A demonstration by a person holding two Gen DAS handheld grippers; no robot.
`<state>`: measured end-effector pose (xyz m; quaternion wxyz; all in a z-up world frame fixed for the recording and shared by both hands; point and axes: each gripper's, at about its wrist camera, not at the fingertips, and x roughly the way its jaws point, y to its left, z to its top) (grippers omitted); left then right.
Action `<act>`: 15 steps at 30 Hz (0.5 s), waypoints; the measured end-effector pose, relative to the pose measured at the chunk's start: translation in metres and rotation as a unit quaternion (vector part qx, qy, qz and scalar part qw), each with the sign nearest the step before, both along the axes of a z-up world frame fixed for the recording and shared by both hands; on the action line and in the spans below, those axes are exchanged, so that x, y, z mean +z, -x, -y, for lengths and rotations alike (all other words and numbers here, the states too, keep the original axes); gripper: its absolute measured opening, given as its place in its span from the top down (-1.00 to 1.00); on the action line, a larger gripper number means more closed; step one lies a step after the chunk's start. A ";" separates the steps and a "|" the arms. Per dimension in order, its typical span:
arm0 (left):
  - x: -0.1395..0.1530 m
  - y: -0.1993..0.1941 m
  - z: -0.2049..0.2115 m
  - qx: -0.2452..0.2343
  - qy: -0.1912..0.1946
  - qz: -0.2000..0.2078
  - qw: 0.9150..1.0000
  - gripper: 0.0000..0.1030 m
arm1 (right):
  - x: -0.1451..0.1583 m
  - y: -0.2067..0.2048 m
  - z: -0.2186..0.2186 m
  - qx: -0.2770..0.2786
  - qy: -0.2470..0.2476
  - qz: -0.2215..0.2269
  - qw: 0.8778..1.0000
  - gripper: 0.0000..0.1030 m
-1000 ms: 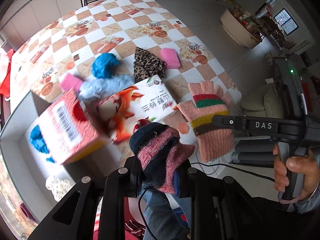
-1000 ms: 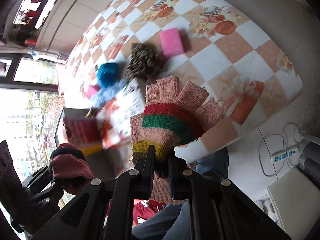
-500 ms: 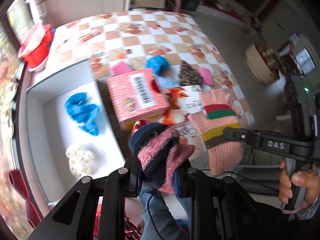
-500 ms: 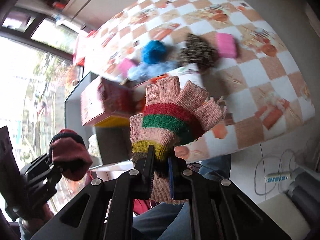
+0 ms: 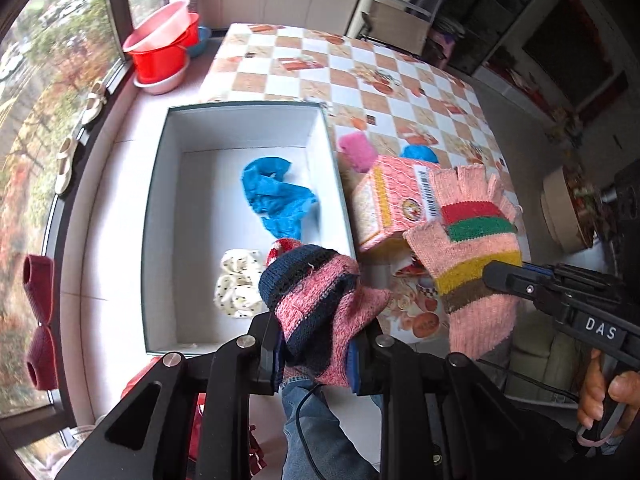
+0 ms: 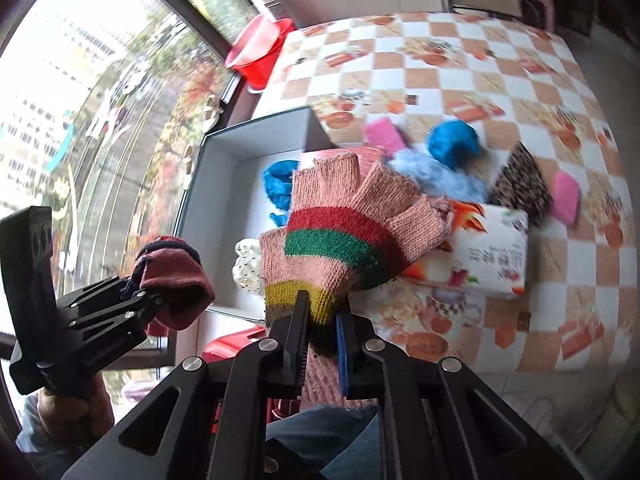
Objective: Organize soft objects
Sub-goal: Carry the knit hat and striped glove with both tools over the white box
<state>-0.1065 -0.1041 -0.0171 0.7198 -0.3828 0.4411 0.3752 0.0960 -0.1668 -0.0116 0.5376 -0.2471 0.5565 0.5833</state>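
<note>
Left gripper [image 5: 316, 354] clamped on a navy-and-pink knit sock [image 5: 320, 304], held above the near edge of a white box [image 5: 160, 184]. Inside the box: blue cloth [image 5: 274, 196], white dotted cloth [image 5: 238, 290]. Right gripper [image 5: 500, 276] pinches a striped pink glove [image 5: 472, 248] over the checkered table [image 5: 360, 76].

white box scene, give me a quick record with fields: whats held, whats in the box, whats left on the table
left gripper: shut on the navy and pink knit item
right gripper: shut on the striped pink fingerless glove
white box: open-topped, at the table's window-side edge
in the box: blue cloth, white dotted cloth
on the checkered table: pink carton, white printed carton, blue yarn ball, pale blue fluffy piece, leopard-print item, two pink sponges
</note>
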 end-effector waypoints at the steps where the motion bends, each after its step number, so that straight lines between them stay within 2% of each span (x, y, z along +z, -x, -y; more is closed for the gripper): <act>1: 0.000 0.005 -0.001 0.008 -0.002 0.000 1.000 0.51 | 0.001 0.005 -0.004 0.010 -0.001 0.003 1.000 0.75; 9: -0.008 0.034 -0.010 0.059 0.001 -0.004 0.998 0.51 | 0.003 0.042 -0.032 0.088 0.003 0.025 0.996 0.75; 15: -0.016 0.047 -0.014 0.082 0.006 -0.011 0.997 0.51 | 0.001 0.060 -0.052 0.126 0.009 0.033 0.991 0.75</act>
